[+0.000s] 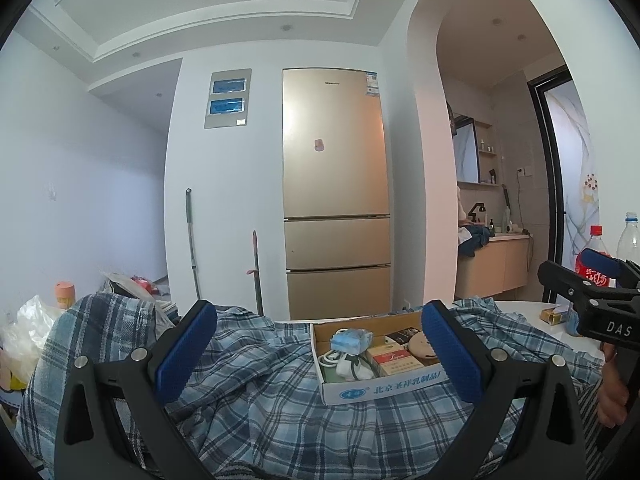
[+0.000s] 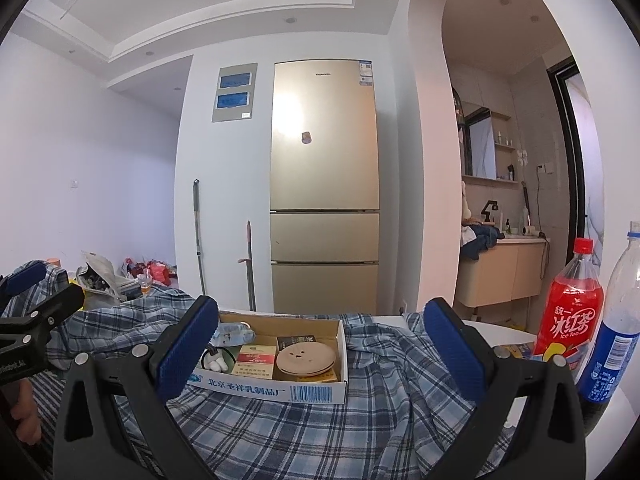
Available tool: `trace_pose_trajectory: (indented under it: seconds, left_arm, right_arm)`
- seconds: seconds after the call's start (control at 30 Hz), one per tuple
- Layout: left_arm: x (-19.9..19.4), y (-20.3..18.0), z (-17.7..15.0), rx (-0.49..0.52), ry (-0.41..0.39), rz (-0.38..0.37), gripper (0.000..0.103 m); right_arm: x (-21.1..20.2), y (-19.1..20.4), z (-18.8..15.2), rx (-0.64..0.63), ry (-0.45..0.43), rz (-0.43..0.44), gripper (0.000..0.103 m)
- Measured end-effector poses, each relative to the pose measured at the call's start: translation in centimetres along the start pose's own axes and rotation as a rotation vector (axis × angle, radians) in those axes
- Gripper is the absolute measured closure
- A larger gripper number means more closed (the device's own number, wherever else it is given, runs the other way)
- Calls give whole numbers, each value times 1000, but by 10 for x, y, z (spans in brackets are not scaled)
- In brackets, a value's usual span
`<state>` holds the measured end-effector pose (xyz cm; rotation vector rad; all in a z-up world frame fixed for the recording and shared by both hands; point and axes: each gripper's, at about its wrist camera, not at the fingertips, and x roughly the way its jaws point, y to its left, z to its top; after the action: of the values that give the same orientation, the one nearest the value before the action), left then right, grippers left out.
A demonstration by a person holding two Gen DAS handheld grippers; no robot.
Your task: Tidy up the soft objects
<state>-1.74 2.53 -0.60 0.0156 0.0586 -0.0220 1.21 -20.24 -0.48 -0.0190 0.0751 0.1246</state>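
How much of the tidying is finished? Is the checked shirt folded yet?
Nothing looks done yet. The blue plaid shirt lies rumpled across the table, not folded, with a cardboard box of small things sitting on top of it. In hand: nothing. The left gripper and right gripper are both open above the cloth. Left to do: probably move the box off, then fold the shirt.

The right gripper (image 2: 320, 354) is hovering low over the blue plaid shirt (image 2: 304, 432), jaws standing wide apart with nothing between them. A shallow cardboard box (image 2: 280, 390) is sitting on the shirt. The left gripper (image 2: 28, 292) is peeking in at the left edge. A red iced-tea bottle (image 2: 570, 320) is standing on the desk (image 2: 504, 332) at right.
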Motion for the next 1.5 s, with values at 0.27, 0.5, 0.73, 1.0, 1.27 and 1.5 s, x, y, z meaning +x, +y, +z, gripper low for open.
trace_pose_trajectory:
  seconds: [0.27,0.5,0.73,1.0,1.27,1.5]
  left_arm:
    - [-1,-1,0,6,1,3,0]
    - [3,4,-1,-14,14,10,0]
    - [-2,-1,-1,8,-13,16,0]
    - [-2,0,0,7,-13,15,0]
    - [1,-1,-2,9,3,15,0]
    - [3,0,-3,11,8,15,0]
  right_arm:
    - [0,2,0,-8,-1,8,0]
    - [2,4,0,-11,7,47,0]
    - [0,6,-3,-24,0,43,1]
    - [3,7,-3,-29,18,44,0]
    - [2,8,-3,-36,0,39,0]
    - [3,9,-4,-44,7,40,0]
